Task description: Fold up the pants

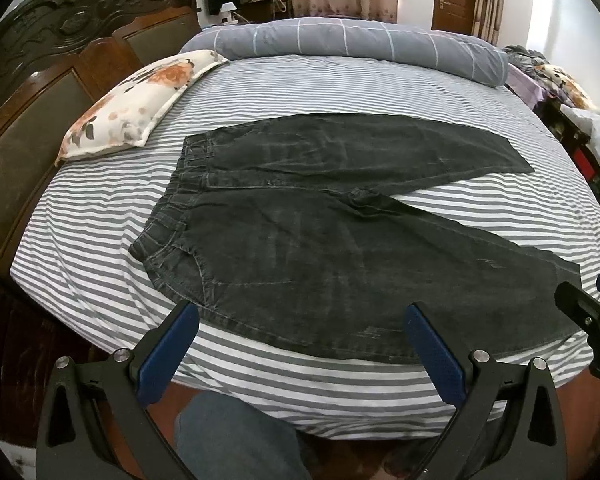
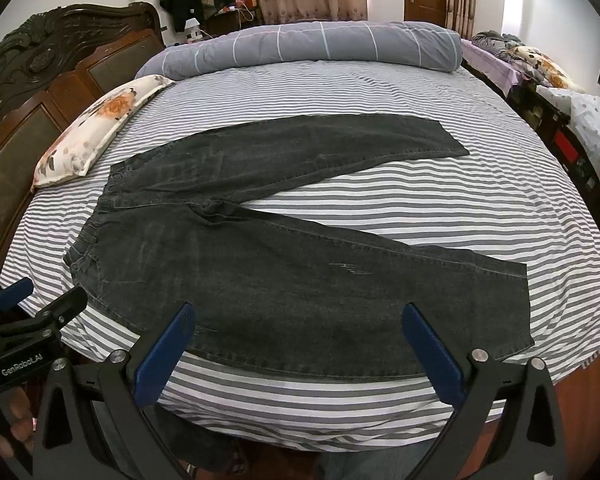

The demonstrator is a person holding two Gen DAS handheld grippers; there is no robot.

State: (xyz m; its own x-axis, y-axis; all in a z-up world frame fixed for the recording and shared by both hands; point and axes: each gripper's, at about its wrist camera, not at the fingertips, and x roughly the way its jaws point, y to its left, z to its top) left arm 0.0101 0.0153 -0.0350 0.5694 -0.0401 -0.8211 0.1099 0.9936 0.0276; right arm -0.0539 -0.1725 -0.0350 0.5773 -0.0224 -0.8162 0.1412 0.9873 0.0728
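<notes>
Pants [image 1: 320,240] lie unfolded, near hem corner hidden.

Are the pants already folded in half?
No, the pants lie spread flat on the bed with both legs apart in a V.

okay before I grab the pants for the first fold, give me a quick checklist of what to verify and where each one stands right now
1. Pants spread flat on the striped bed: ok.
2. Legs apart in a V, not overlapping: ok.
3. Left tongs open and empty: ok.
4. Right tongs open and empty: ok.
5. Near leg's edge within reach: ok, it lies just ahead of both tongs.
6. Floral pillow off the pants: ok, it sits beside the waistband without touching.
</notes>
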